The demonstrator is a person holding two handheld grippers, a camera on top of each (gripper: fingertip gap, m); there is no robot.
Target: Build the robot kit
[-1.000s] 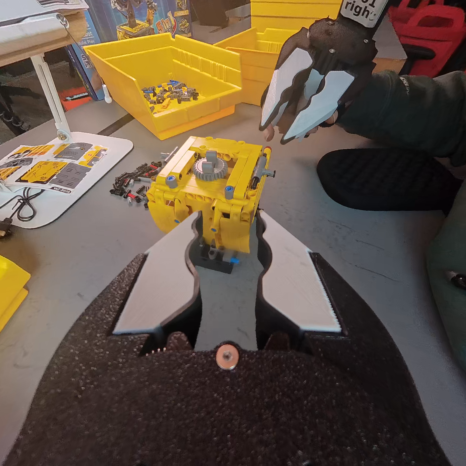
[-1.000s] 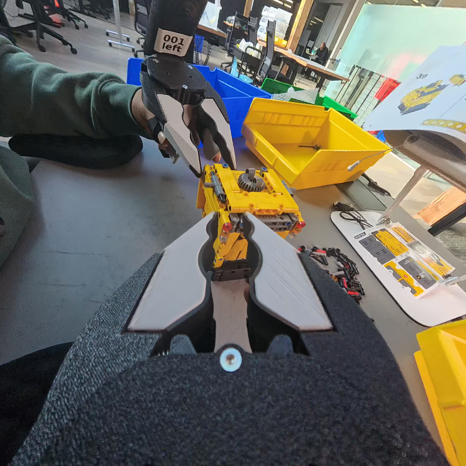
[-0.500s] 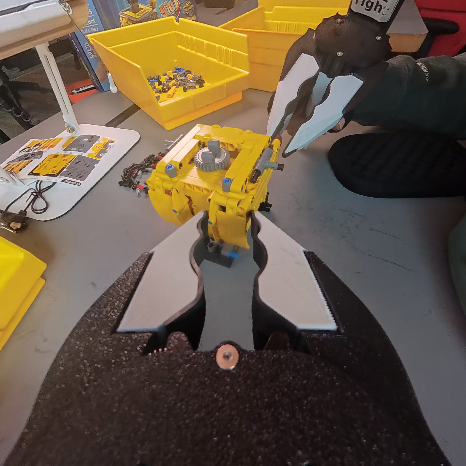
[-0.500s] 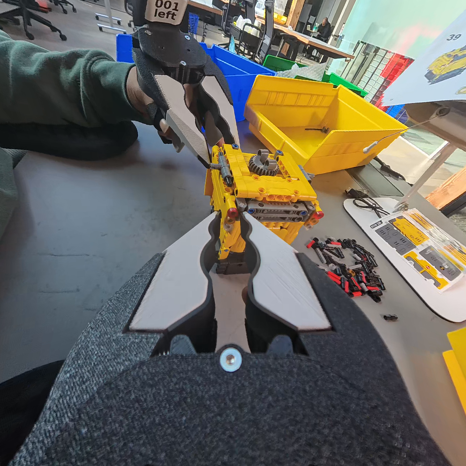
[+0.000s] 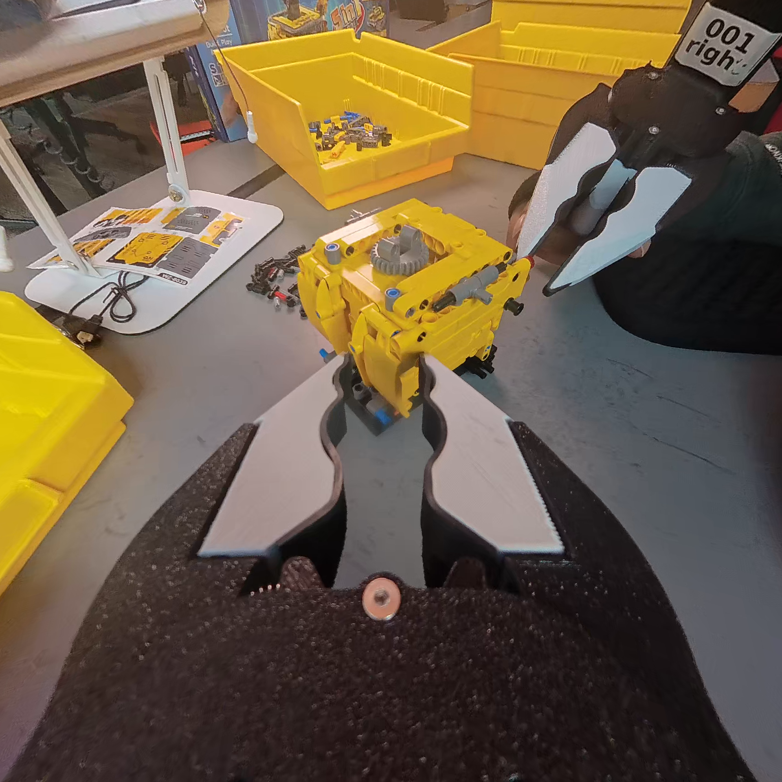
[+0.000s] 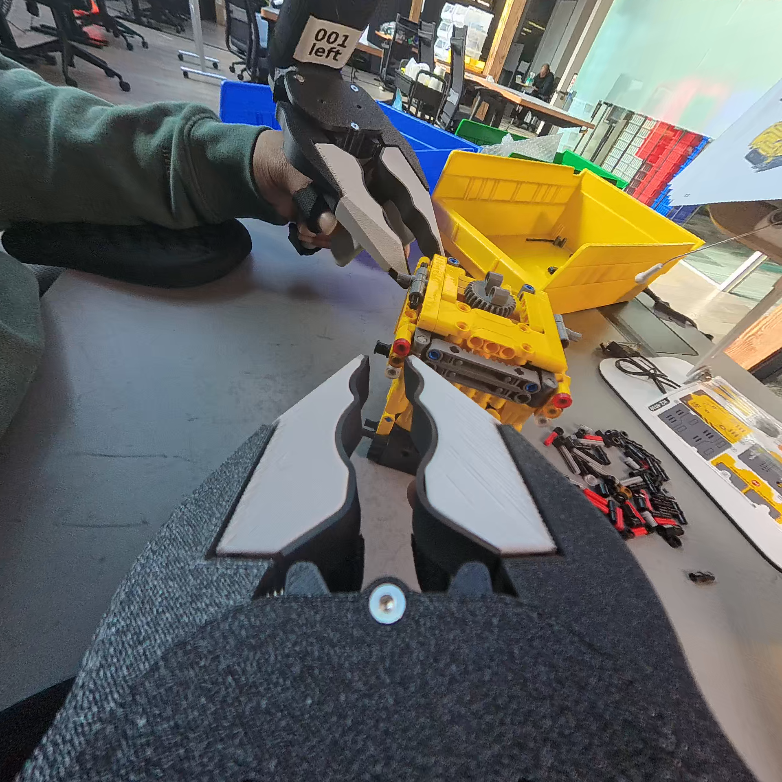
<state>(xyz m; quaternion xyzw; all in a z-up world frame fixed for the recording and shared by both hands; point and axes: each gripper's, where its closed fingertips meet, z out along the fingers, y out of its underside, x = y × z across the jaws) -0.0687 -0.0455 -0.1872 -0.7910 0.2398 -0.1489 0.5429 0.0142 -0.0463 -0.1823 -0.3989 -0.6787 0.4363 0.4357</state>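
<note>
**Model of yellow bricks caught between two grippers**

Model (image 5: 423, 304) stands upright on the grey table (image 5: 592, 444), between the two tools. It is a blocky build of yellow beams on a small black base (image 5: 372, 417). A grey toothed gear (image 5: 397, 258) lies flat in the open frame on its top. A grey axle connector (image 5: 474, 287) runs along one top edge. Red pin ends (image 6: 400, 347) mark the corners of the side facing the right wrist camera.

The left gripper (image 5: 381, 364) has its jaws part-way apart, one on each side of a lower yellow corner. The right gripper (image 6: 387, 368) straddles the opposite corner with a narrower gap. In the left wrist view one of its tips sits at the red pin while the other hangs just beside the model. For both tools, each gripper's own fingers cover the contact, so whether the jaws press the bricks or only flank them cannot be told.

The underside of the model is hidden, and the black base shows only in part.

A heap of loose black and red pins (image 6: 622, 478) lies just beside the model. An instruction sheet (image 5: 165, 241) rests on the white base of a stand (image 5: 254, 220). Behind the model a yellow bin (image 5: 275, 106) holds small grey and blue parts. Another yellow bin (image 5: 42, 402), cut off by the frame, sits near the left gripper. A green sleeve (image 6: 106, 161) rests on a black pad (image 6: 127, 254), and a blue bin (image 6: 419, 135) stands behind the left gripper.
</note>
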